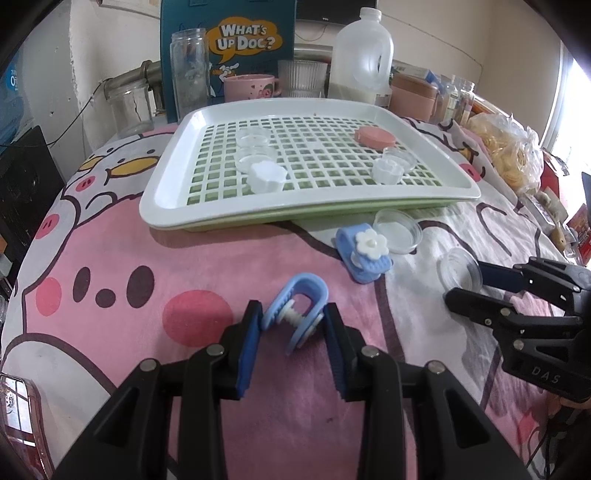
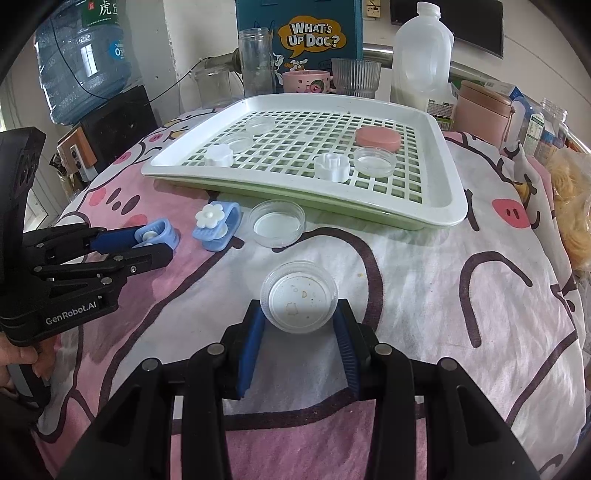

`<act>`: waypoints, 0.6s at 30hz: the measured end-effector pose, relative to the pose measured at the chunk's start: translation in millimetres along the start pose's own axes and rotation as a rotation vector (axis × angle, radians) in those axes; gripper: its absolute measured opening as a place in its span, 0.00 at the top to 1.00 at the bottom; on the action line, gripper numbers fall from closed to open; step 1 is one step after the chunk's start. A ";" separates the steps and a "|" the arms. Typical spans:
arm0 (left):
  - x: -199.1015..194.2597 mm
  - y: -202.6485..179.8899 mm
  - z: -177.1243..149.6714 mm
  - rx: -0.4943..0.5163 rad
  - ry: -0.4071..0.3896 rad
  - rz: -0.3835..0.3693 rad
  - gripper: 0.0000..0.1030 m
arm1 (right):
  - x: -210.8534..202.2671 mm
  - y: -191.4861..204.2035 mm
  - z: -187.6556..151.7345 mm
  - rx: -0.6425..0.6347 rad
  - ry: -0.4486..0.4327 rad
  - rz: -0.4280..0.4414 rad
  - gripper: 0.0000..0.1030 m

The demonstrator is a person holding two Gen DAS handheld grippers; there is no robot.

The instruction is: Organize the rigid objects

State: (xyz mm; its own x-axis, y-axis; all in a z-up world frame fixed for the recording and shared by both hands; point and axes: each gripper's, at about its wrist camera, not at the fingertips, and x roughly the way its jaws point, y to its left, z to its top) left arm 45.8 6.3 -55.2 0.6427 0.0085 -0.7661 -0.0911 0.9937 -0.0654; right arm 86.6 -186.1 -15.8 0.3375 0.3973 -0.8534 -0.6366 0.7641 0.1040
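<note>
A white grid tray (image 1: 166, 206) (image 2: 436, 218) sits on the pink cloth and holds clear dishes, white flower moulds and a pink lid (image 1: 375, 137) (image 2: 377, 139). My left gripper (image 1: 293, 319) (image 2: 147, 242) is shut on a blue clip (image 1: 295, 314) (image 2: 159, 232) resting on the cloth. My right gripper (image 2: 299, 314) (image 1: 461, 282) is shut on a clear round dish (image 2: 299, 295) (image 1: 459, 272) in front of the tray. A second blue clip with a white flower (image 1: 364, 253) (image 2: 216, 225) and another clear dish (image 1: 398, 230) (image 2: 277, 222) lie between the grippers.
Behind the tray stand glass jars (image 1: 188, 74), a pink mug (image 1: 249, 86), a ribbed glass (image 2: 355, 75), a milk jug (image 1: 364, 62) and a teal box (image 2: 299, 33). A plastic bag (image 1: 506, 147) lies at the right. A water bottle (image 2: 81, 55) stands at the far left.
</note>
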 end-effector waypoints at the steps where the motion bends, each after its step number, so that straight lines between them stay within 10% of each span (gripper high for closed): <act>1: 0.1 -0.6 0.0 0.000 0.000 0.000 0.68 | 0.0 0.0 0.0 0.000 0.000 0.000 0.63; 18: -0.1 0.3 0.3 0.000 0.000 -0.001 0.68 | -0.1 -1.6 -0.1 0.001 -0.001 0.011 0.63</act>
State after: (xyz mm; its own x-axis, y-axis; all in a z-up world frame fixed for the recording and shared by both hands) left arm 46.0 6.7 -55.0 0.6427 0.0078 -0.7661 -0.0905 0.9937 -0.0658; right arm 87.5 -187.4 -15.9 0.3310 0.4061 -0.8518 -0.6395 0.7603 0.1139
